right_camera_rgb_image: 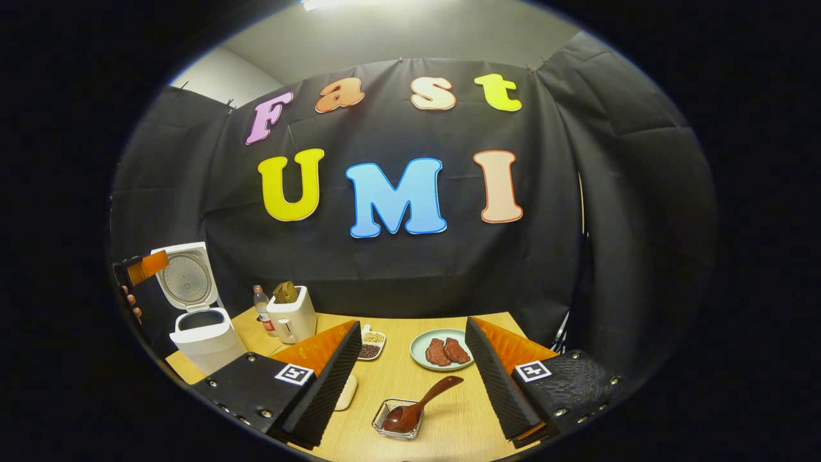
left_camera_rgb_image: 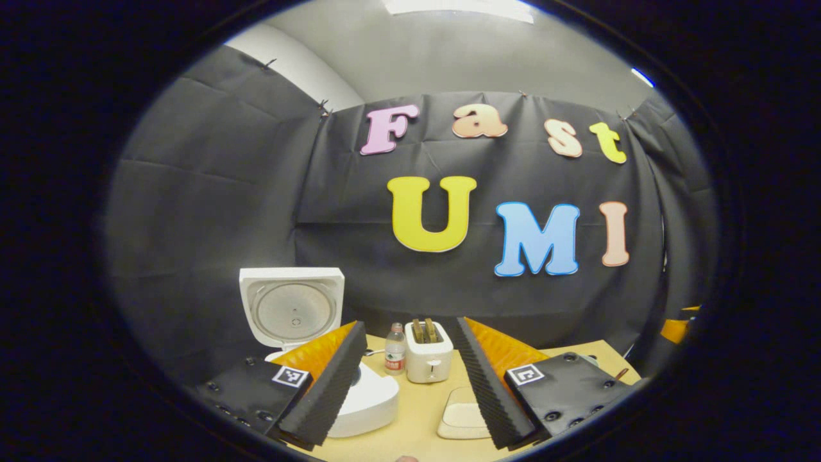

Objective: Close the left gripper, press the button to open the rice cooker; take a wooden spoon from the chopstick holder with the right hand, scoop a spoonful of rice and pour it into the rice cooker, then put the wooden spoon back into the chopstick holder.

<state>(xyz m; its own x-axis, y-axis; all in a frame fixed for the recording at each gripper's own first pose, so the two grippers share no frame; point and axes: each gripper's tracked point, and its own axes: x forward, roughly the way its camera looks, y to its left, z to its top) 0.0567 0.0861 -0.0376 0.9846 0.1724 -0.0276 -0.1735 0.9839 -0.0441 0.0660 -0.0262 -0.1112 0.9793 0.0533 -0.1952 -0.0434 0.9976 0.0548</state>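
Seeing: rice cooker (right_camera_rgb_image: 202, 324) lid up, left of frame.
Spoon: wooden spoon (right_camera_rgb_image: 420, 401) lower centre, bowl in a glass dish (right_camera_rgb_image: 397, 418), handle angling up-right.
Right tool (right_camera_rgb_image: 410, 375): wide open, empty, I judge nearest.
Left tool (left_camera_rgb_image: 410, 378): open, empty.

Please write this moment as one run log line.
rice cooker: lid open | wooden spoon: resting in small glass dish | left gripper: open | right gripper: open, empty
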